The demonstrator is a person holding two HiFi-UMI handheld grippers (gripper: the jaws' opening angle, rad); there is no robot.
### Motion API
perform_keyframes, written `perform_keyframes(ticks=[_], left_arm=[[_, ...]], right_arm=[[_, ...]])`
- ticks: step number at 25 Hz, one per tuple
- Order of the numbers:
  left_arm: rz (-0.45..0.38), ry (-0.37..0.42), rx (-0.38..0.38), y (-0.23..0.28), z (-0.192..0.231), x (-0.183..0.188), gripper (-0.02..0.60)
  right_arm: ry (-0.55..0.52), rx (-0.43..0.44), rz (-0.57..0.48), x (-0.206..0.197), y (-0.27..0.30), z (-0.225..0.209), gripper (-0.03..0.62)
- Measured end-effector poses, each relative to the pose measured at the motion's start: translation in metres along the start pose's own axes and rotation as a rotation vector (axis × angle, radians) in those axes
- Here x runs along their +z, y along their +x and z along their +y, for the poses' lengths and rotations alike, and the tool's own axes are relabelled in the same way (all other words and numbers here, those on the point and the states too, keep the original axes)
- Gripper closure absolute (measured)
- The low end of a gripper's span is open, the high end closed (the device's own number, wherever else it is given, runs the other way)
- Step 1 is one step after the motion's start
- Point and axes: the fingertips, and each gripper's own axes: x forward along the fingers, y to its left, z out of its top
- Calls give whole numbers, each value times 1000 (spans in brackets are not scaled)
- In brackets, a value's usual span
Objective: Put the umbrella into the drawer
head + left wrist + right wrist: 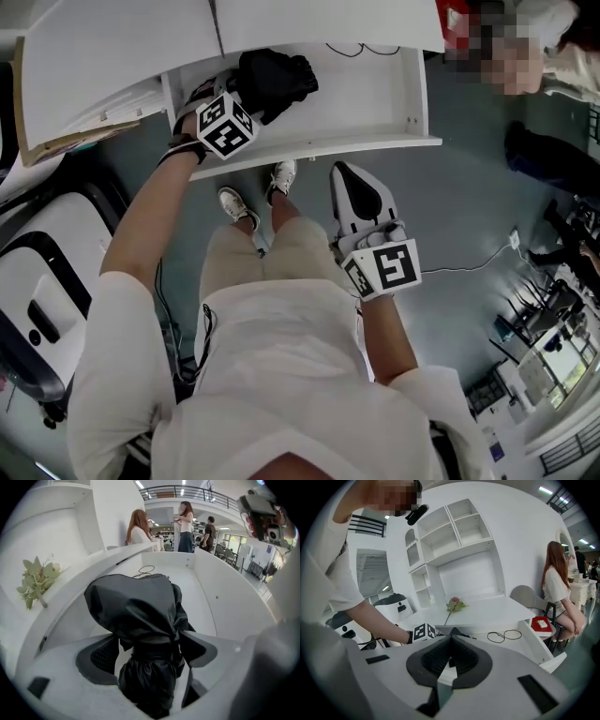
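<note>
Black umbrella (136, 611), near end hidden by left gripper (150, 638).

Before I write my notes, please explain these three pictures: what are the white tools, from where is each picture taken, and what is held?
There is no robot: a person holds a two-jaw gripper in each hand. One picture comes from a camera on the person's head, looking down; the other two come from cameras riding on the grippers. The left gripper reaches into the open white drawer. A folded black umbrella lies there between its jaws, which stand apart and do not seem to press on it. A thin cable lies further back in the drawer. The right gripper is shut and empty, held outside the drawer near the person's body.
</note>
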Motion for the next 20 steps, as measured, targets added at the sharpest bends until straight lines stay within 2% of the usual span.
perform_keyframes(ticks=[8, 11, 13, 18, 20], left_arm=[[-90, -20, 78, -65, 6, 11, 168], [-115, 7, 125, -98, 12, 18, 232], [-126, -2, 149, -120, 14, 18, 284], [-202, -180, 178, -177, 13, 10, 358], [-231, -227, 194, -201, 11, 5, 387]], right_arm=[[-20, -45, -73, 24, -39, 43, 592], [-39, -50, -97, 35, -53, 61, 592], [-54, -57, -118, 44, -62, 71, 592], [-65, -98, -178, 69, -87, 80, 592], [-76, -100, -195, 77, -91, 85, 592]])
